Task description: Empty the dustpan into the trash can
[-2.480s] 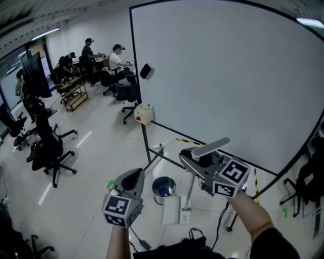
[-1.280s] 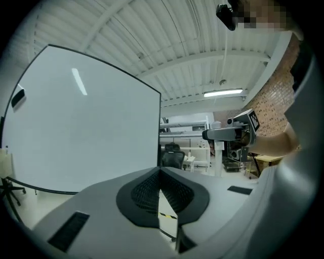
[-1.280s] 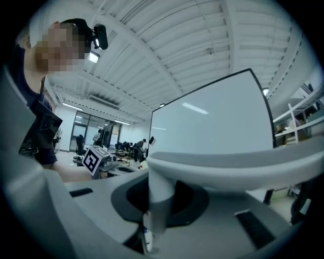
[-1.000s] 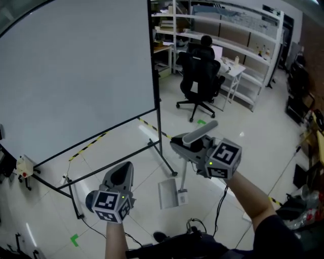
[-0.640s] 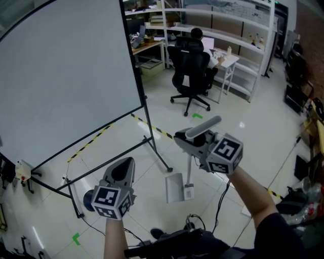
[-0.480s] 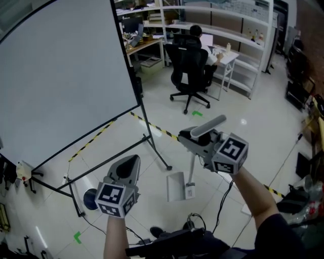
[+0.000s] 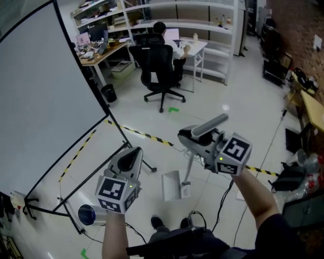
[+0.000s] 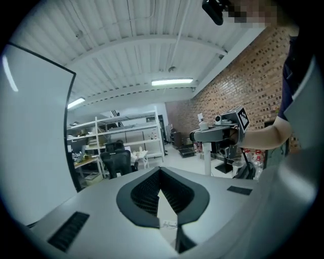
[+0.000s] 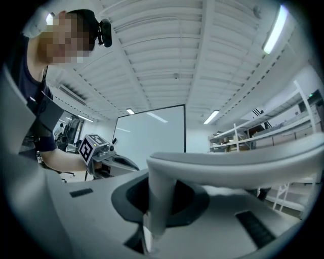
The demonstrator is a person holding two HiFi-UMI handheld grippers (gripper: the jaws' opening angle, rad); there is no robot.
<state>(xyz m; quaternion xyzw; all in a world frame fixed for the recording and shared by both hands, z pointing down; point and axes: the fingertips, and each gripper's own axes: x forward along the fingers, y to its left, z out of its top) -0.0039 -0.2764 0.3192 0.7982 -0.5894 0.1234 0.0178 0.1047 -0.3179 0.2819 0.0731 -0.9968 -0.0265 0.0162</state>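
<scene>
Dustpan (image 7: 171, 185) in R gripper (image 7: 188, 140); L gripper (image 7: 134, 153) empty

floor (image 7: 238, 86): white tile | whiteboard (image 7: 35, 91) left | black chair (image 7: 161, 71), shelves (image 7: 212, 23) behind

Grey left tongs (image 7: 131, 153) and right tongs (image 7: 188, 139) bear black-and-white marker cubes (image 7: 115, 193); dark sleeve (image 7: 276, 235)

A large whiteboard (image 7: 35, 101) fills the left, striped tape (image 7: 144, 135) crosses the floor (image 7: 228, 96), and a person (image 7: 164, 31) sits in a black office chair (image 7: 159, 71) before white shelves (image 7: 197, 6).
</scene>
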